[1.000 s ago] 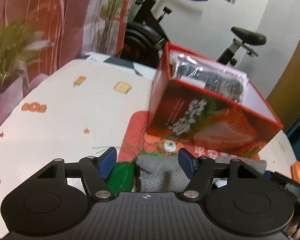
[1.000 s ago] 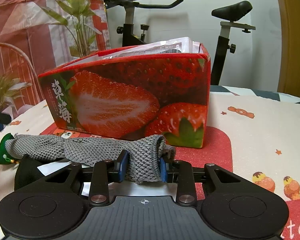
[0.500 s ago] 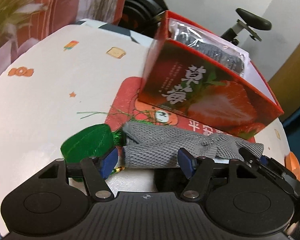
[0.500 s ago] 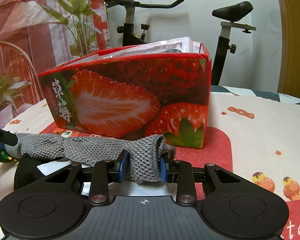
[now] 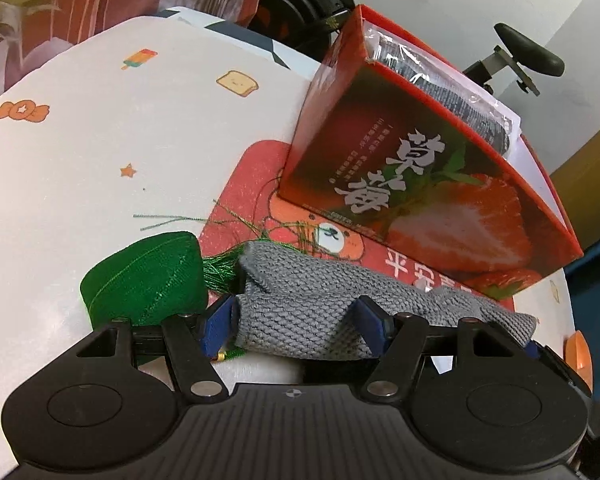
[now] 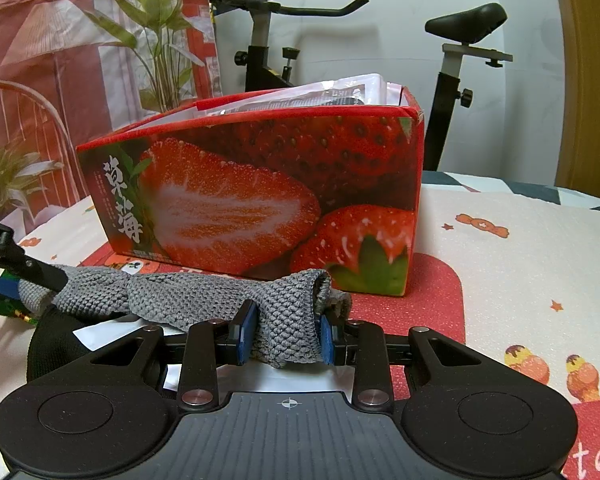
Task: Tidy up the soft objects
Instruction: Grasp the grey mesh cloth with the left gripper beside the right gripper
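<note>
Lowered since the earlier frame, the left gripper (image 5: 296, 320) now straddles the grey knitted cloth (image 5: 308, 300), jaws spread.
Right gripper (image 6: 286, 334) pinches its other end; only the left view shows the green pouch (image 5: 144, 280) near the table (image 5: 100, 152) edge.

Cartoon-print tablecloth (image 5: 100, 152) – strawberry box (image 6: 260, 184), grey knit (image 5: 300, 300), green pouch (image 5: 144, 276)

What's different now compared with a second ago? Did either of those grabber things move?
The left gripper came down toward the table, so its open jaws now straddle one end of the grey knitted cloth beside the green pouch, not yet pinching it. The right gripper kept its hold on the other end; the strawberry box stayed put.
</note>
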### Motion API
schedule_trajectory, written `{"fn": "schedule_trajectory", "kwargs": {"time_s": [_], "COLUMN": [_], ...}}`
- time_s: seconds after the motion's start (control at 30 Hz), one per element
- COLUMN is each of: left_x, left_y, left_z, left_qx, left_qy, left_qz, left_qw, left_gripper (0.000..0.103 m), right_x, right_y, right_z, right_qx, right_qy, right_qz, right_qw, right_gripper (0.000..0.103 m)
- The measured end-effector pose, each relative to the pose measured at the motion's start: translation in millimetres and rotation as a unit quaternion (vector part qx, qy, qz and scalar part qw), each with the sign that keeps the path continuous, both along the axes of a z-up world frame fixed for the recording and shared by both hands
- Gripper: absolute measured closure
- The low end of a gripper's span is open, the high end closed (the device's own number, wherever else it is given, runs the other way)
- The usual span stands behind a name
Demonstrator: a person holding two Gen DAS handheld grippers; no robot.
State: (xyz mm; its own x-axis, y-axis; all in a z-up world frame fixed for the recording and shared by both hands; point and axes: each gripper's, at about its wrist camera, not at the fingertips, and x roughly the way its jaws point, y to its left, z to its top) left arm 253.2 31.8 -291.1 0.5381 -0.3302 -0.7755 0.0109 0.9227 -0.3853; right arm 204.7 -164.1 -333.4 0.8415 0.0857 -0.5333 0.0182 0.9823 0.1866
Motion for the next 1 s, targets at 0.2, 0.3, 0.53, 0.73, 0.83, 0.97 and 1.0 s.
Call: {"fn": "schedule_trajectory", "kwargs": {"time_s": [0.2, 0.3, 0.53, 0.73, 0.83, 0.97, 1.0], "left_x": [5, 5, 4, 3, 3, 4, 4], "left_y": [-3, -3, -6, -10, -11, -11, -10], "left_z": [-1, -1, 5, 10, 10, 9, 8], "left_qx": [0.006, 0.014, 0.038, 0.058, 0.065, 0.064, 0.063], "left_qy": [-0.010, -0.014, -0.032, -0.050, -0.053, -0.053, -0.053], "left_qz": [0.007, 0.003, -0.016, -0.030, -0.037, -0.038, -0.038], "left_qw": [0.9999, 0.9998, 0.9986, 0.9966, 0.9958, 0.9958, 0.9959], "left_gripper": [0.049, 0.058, 0.083, 0.084, 0.084, 0.084, 0.084], "right_x": [0, 0, 1, 5, 6, 7, 7], "right_y": [0, 0, 0, -2, -3, -4, -4], "right_z": [0, 0, 0, 4, 4, 5, 5], "right_qx": [0.000, 0.000, 0.003, 0.007, 0.009, 0.011, 0.010], "right_qy": [0.000, 0.000, 0.004, 0.021, 0.025, 0.029, 0.030], "right_qz": [0.000, 0.000, -0.001, -0.002, -0.002, -0.001, -0.001], "right_qw": [1.000, 1.000, 1.000, 1.000, 1.000, 1.000, 0.999], "right_gripper": [0.074, 0.073, 0.073, 0.074, 0.074, 0.074, 0.074]}}
